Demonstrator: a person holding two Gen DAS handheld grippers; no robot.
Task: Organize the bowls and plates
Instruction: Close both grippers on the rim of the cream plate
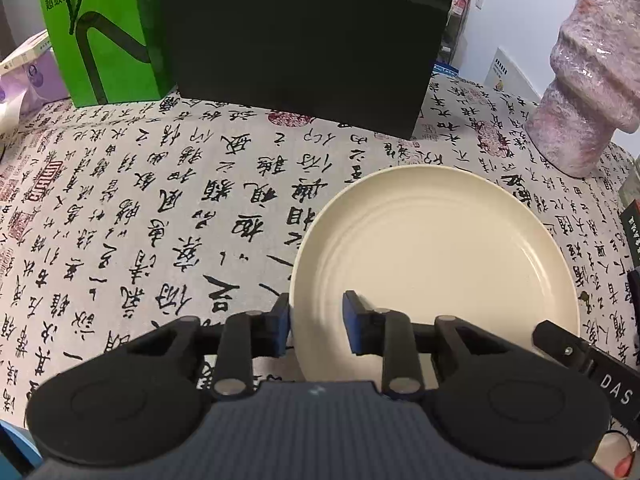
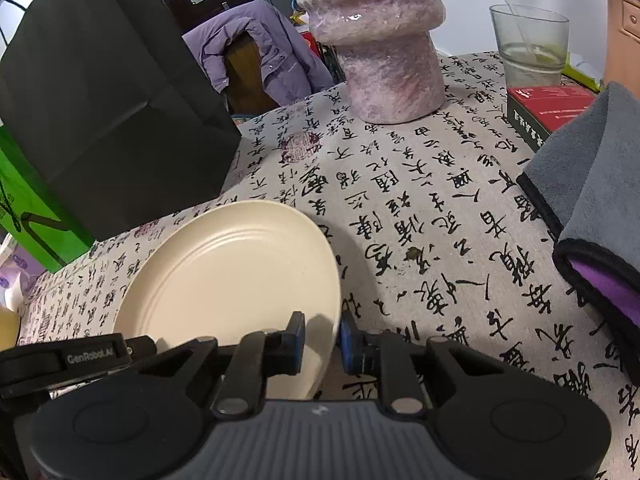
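So there's one cream plate (image 1: pixel 436 264) on the counter (image 1: pixel 160 216), smooth matte finish, round, with faint concentric ridges stepping down into the well. The counter is covered in a beige woven cloth printed all over with black calligraphy and a few red seal stamps.

My left gripper (image 1: pixel 316 322) has the plate's near-left rim between its fingers: one blue pad sits outside the edge, the other rests inside on the plate. They've closed in around the rim, but there's visible space beside the inner pad, so I can't swear they're pinching it. My right gripper (image 2: pixel 322 340) is on the near-right rim the same way, left finger over the plate, right finger outside the edge. Those look nearly together on the rim, and the plate looks tipped up a bit in that view, with a shadow beneath its right side.

At the back: a big matte black box (image 1: pixel 304 40) with a glossy green paper bag (image 1: pixel 104 36) to its left, and a chunky ribbed vase (image 1: pixel 584 92), mottled pink-purple and shiny, off to the far right.

Only the right wrist view shows the clear glass (image 2: pixel 530 46) with liquid and a stirrer, a red-topped box (image 2: pixel 548 106), a folded grey cloth (image 2: pixel 588 184) with purple lining, and a purple jacket (image 2: pixel 260 56) on a chair behind the counter. Only the left view catches the purple pack (image 1: pixel 28 76) at the far-left edge, cut off.

The vase top is cropped in both views.
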